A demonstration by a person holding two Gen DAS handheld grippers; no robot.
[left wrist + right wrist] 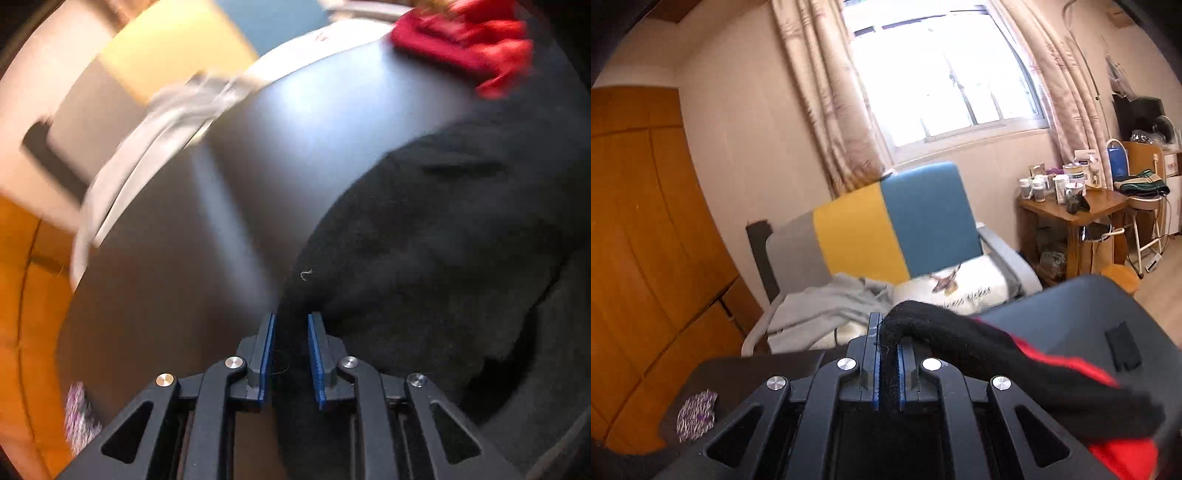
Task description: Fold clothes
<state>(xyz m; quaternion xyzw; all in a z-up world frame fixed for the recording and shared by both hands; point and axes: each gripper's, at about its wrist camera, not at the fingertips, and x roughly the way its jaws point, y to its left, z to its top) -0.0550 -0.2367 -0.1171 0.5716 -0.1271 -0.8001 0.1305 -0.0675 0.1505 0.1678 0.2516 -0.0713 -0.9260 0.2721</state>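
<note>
A black garment [1015, 363] is seen stretched as a rope-like band from the right gripper [889, 332] down toward the lower right of the right wrist view, its long axis running from the fingertips diagonally across the dark counter [1071, 306]. The right gripper's jaws are closed tight on a bunched fold of this black cloth, which is raised above the counter. Beneath the band, a red garment [1119, 454] is seen on the counter. In the blurred left wrist view, the black garment [443, 258] is spread over the counter [295, 147], with the red garment [469, 40] beyond it at the counter's far edge. The left gripper [291, 321] is pointed down at the edge of the black cloth; its blue pads [269, 354] stand slightly apart with dark fabric between them, though whether the cloth is pinched cannot be told. Beyond the counter, a colour-blocked armchair [894, 221] carrying a grey garment [827, 302] is seen.
</note>
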